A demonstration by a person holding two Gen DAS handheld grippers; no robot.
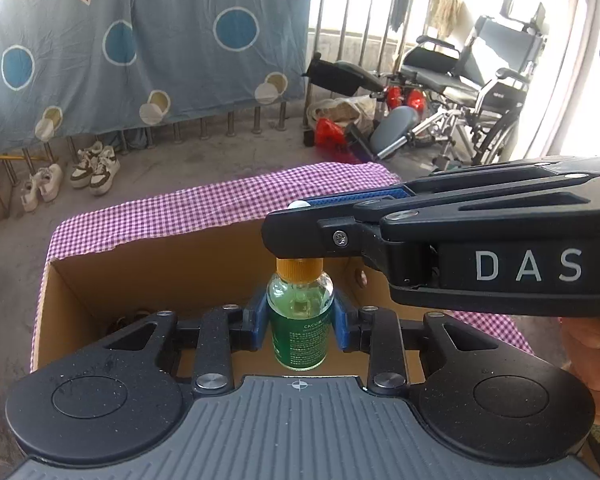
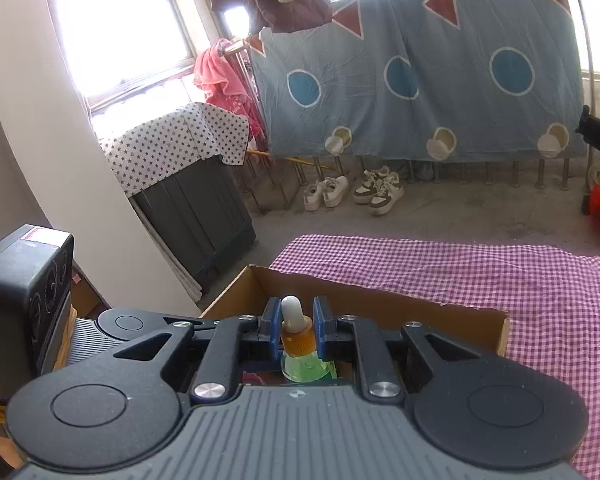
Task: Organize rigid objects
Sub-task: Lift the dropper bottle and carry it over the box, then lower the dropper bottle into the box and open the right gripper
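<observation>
Left tongs (image 1: 300, 316) clamp the bottle (image 1: 301, 322) at the body: blue pads (image 1: 256, 320) press on both sides of the green label. The bottle stands upright between them, clear glass shoulder and orange cap (image 1: 300, 270) above the pads. It hangs over the open cardboard box (image 1: 148, 264), above the floor of the box; whether its base touches anything cannot be told.

Right tongs (image 2: 297, 326) grip the same bottle (image 2: 302, 364) higher up, narrow, pads (image 2: 272, 326) on either side of the white dropper bulb (image 2: 291, 312) and the orange cap (image 2: 298, 338). In the left wrist view the right tongs (image 1: 296, 216) come in from the right, level across the top of the cap, the white bulb tip just showing above them. Part of a hand (image 1: 588, 356) shows at the right edge under that gripper.

So both tongs hold one bottle, one at the body, one at the cap.

The box sits on a bench covered with a purple checked cloth (image 2: 480, 280); its open top faces the cameras. Something small and dark lies in the far-left corner of the box, too dim to name.

Behind: blue sheet with circles (image 1: 140, 60) hung on a railing, shoes (image 1: 92, 168) on the floor, wheelchair (image 1: 488, 92) at right. In the right wrist view a black device (image 2: 24, 292) sits at the left edge, next to the left gripper's body.
</observation>
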